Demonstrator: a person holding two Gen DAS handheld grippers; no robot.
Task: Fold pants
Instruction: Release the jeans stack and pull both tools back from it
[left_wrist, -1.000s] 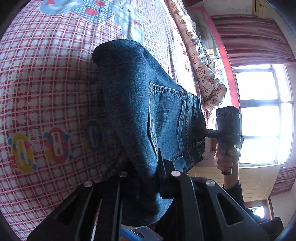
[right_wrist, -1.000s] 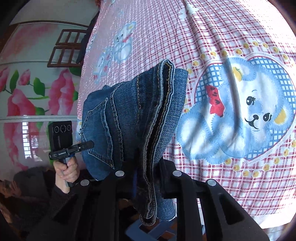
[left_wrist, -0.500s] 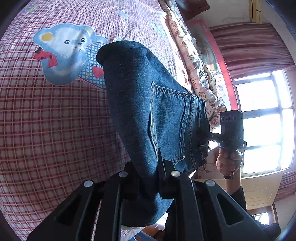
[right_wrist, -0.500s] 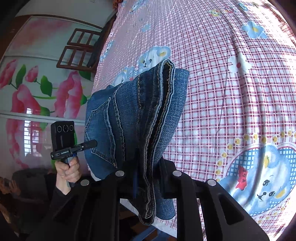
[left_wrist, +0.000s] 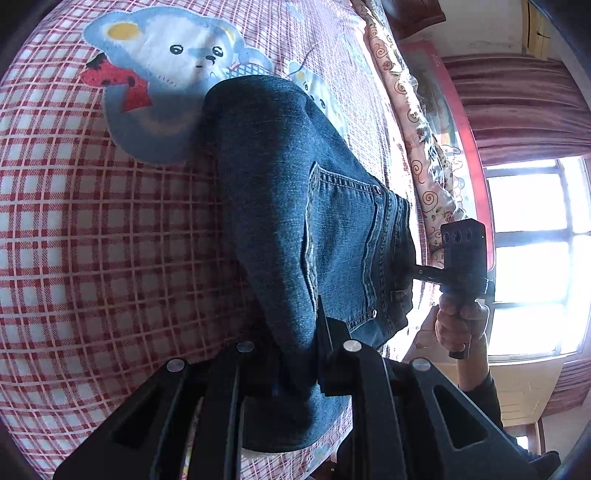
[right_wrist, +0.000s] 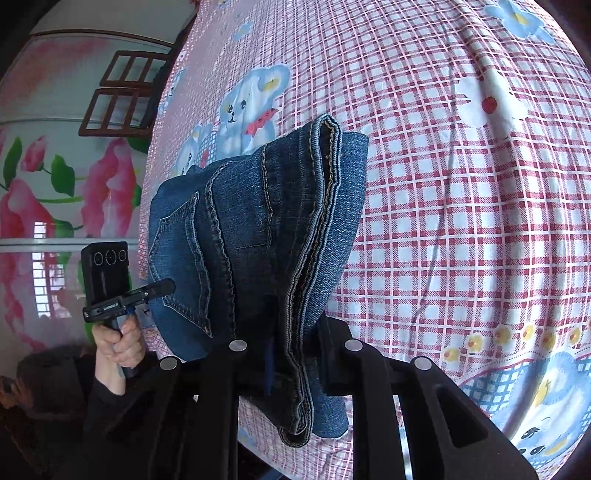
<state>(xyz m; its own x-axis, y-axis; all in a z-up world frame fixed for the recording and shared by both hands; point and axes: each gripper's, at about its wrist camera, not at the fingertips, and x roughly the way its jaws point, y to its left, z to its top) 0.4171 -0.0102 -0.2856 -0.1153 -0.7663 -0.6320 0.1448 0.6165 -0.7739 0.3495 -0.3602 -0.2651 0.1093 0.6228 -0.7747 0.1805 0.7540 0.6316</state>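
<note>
The dark blue jeans (left_wrist: 295, 206) are folded into a thick bundle and hang between my two grippers above the bed. My left gripper (left_wrist: 295, 365) is shut on the folded edge of the bundle. My right gripper (right_wrist: 291, 369) is shut on the stacked waistband and hem layers of the jeans (right_wrist: 258, 240). A back pocket faces the camera in both views. The right gripper also shows in the left wrist view (left_wrist: 417, 271), at the far side of the bundle, and the left gripper shows in the right wrist view (right_wrist: 162, 286).
The bed is covered with a red-and-white checked sheet (left_wrist: 92, 240) printed with blue bears (right_wrist: 243, 107). A floral quilt (left_wrist: 413, 122) lies along the far side by a window (left_wrist: 532, 258). A wall with pink flowers (right_wrist: 55, 184) stands beyond the bed.
Both grippers have carried the folded jeans across the bed; the bear print on the sheet has shifted under them. Both grips have stayed shut on the denim.
</note>
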